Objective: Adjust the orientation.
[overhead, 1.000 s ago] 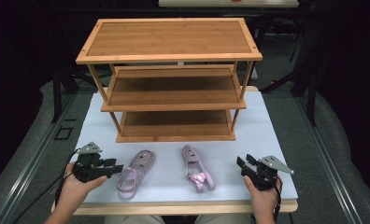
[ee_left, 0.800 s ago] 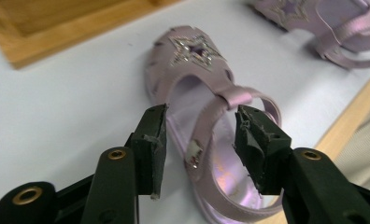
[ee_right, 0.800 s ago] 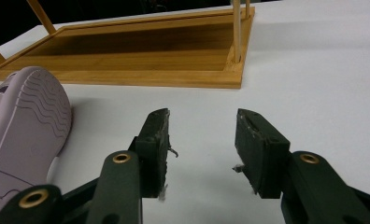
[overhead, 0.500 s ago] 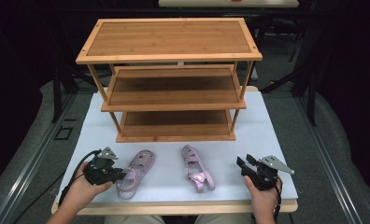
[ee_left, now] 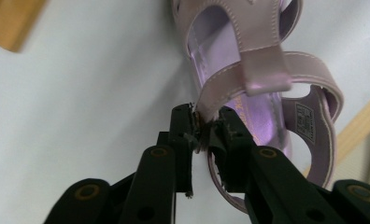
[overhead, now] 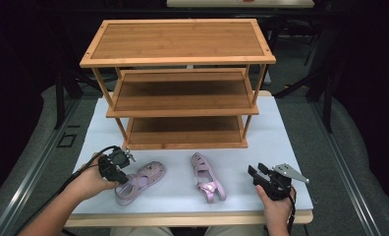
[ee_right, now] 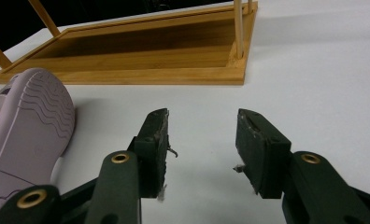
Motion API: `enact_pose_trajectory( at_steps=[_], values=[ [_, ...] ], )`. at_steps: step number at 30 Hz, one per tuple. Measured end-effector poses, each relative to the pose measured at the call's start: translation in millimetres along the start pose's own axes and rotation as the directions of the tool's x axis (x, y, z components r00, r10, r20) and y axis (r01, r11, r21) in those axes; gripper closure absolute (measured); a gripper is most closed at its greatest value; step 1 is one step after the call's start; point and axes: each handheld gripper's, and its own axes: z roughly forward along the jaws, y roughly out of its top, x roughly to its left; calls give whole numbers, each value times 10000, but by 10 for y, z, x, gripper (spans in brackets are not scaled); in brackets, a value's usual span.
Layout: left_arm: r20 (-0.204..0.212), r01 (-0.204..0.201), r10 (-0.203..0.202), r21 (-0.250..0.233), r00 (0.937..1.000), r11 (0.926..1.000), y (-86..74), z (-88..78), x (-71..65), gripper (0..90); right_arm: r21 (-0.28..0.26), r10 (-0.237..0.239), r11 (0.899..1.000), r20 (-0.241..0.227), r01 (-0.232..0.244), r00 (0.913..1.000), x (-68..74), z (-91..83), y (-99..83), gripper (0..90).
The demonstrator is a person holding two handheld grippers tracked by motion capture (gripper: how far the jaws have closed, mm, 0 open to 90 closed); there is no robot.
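Observation:
Two pink sandals lie on the white table top (overhead: 291,147) in front of a wooden rack (overhead: 182,54). My left gripper (overhead: 124,180) sits at the heel end of the left sandal (overhead: 144,178). In the left gripper view my left gripper (ee_left: 202,126) is shut on that sandal's (ee_left: 248,60) heel strap; its jaws closed on the strap within the last second. The right sandal (overhead: 208,177) lies apart, toe toward the rack. My right gripper (overhead: 254,172) rests to its right, open; in the right gripper view nothing lies between the fingers of my right gripper (ee_right: 202,140), and the sandal's sole (ee_right: 29,121) shows at left.
The three-tier wooden rack stands at the table's middle and back, its bottom shelf (ee_right: 141,51) just beyond the sandals. Bare table top lies between rack and front edge (overhead: 182,219). Dark floor and metal rails (overhead: 349,167) flank the table.
My left hand has moved right to the left sandal's heel and its jaws have closed on the heel strap. The right hand and right sandal have stayed put.

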Motion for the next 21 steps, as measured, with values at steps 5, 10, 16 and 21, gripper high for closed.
enact_pose_trajectory(
  at_steps=[5,10,16,21],
  values=[
    [174,-172,155,1010,9997,9947,95,135,5,745,82,-72,9999,-36,73,10000,9,-3,0,538],
    [17,-154,153,1260,9999,9919,123,200,8,771,1,-21,10000,-65,21,10000,0,-14,6,538],
    [256,-29,1,1081,9997,9941,111,168,23,764,35,43,10000,-140,-43,9999,1,7,-1,538],
    [179,250,-267,900,9995,9956,88,140,52,761,57,34,10000,-206,-33,9998,17,24,-2,536]
  ],
)
